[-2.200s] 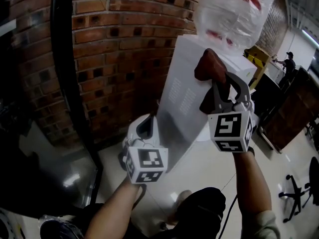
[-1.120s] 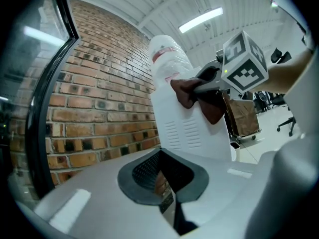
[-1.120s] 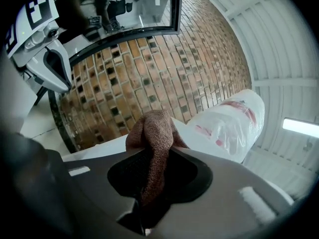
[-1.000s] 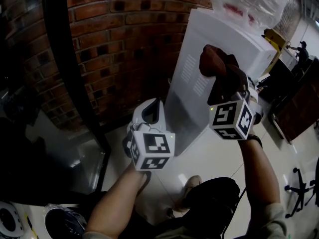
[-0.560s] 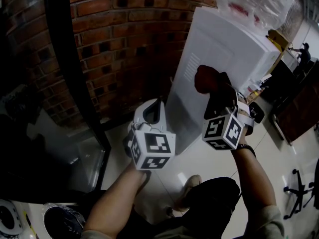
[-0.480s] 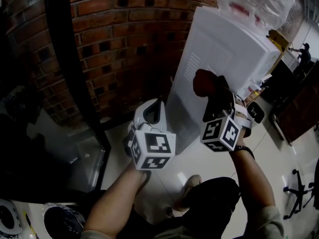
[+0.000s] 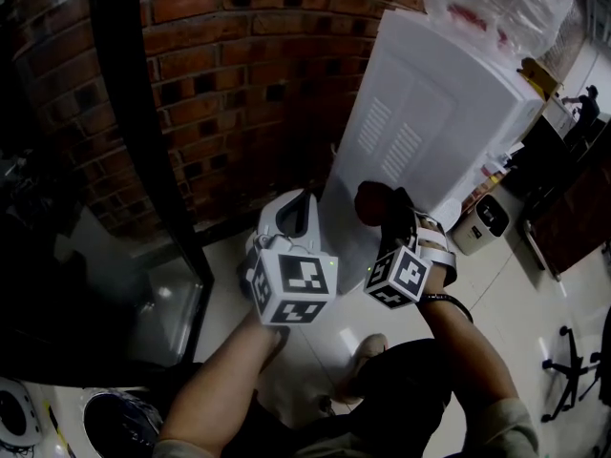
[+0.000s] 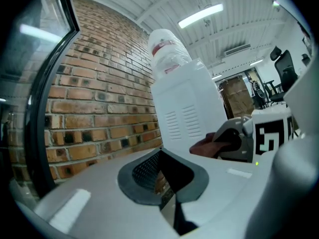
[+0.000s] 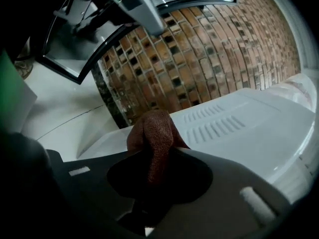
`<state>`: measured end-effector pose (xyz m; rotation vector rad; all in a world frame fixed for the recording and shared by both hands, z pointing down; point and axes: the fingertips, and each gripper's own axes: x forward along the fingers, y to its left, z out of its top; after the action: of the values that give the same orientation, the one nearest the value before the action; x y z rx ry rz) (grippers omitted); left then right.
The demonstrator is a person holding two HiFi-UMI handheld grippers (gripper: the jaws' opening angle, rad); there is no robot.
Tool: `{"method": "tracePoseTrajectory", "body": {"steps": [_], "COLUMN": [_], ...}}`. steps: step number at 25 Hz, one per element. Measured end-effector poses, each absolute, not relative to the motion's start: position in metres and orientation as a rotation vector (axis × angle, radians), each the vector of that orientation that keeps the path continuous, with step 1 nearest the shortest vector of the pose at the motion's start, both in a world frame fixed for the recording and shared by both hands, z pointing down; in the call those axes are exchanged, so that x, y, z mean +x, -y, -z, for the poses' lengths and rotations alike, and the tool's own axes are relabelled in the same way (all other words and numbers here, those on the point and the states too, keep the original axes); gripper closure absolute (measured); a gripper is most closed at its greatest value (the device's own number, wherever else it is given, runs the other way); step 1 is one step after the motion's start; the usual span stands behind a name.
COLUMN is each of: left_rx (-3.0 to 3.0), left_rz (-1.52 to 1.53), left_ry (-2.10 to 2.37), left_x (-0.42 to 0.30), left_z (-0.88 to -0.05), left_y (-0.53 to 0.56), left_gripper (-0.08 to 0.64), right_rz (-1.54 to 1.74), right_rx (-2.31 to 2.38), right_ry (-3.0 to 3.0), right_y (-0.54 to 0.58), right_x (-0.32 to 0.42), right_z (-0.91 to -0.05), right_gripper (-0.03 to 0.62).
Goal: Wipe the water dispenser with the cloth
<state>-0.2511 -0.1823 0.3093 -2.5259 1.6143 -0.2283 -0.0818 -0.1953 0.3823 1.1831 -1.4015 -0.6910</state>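
Note:
The white water dispenser (image 7: 430, 113) stands against the brick wall with a clear bottle (image 7: 496, 3) on top. My right gripper (image 7: 387, 213) is shut on a bunched brown cloth (image 7: 370, 201), which sits against the lower part of the dispenser's vented side panel. In the right gripper view the cloth (image 9: 152, 143) sticks up out of the right gripper (image 9: 154, 176) in front of the white panel (image 9: 239, 128). My left gripper (image 7: 291, 219) hovers level, left of the dispenser, shut and holding nothing. The left gripper (image 8: 162, 176) looks toward the dispenser (image 8: 184, 113) and the cloth (image 8: 207, 146).
A red brick wall (image 7: 239, 84) runs behind the dispenser. A dark window post (image 7: 143, 141) stands at the left. A small white box-like thing (image 7: 482, 222) sits on the glossy floor to the right, with an office chair (image 7: 573, 389) farther right.
My right gripper has slid down the dispenser's side with the cloth, from beside the upper vents to the lower panel. The left gripper has stayed where it was.

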Motion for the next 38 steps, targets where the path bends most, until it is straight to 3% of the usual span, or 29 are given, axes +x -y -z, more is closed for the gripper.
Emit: {"method": "tracePoseTrajectory", "body": {"steps": [30, 38], "left_rx": [-2.632, -2.646], "left_rz": [0.407, 0.452], "left_ry": [-1.64, -1.621], "left_x": [-0.264, -0.255], "left_z": [-0.378, -0.395], "left_y": [0.198, 0.202], "left_gripper": [0.56, 0.56], "right_rz": [0.354, 0.344], "right_rx": [0.586, 0.552], "right_ry": [1.155, 1.154], "right_y": [0.17, 0.172], "right_x": [-0.074, -0.074], "right_z": [-0.709, -0.751], "right_gripper": [0.486, 0.486]}}
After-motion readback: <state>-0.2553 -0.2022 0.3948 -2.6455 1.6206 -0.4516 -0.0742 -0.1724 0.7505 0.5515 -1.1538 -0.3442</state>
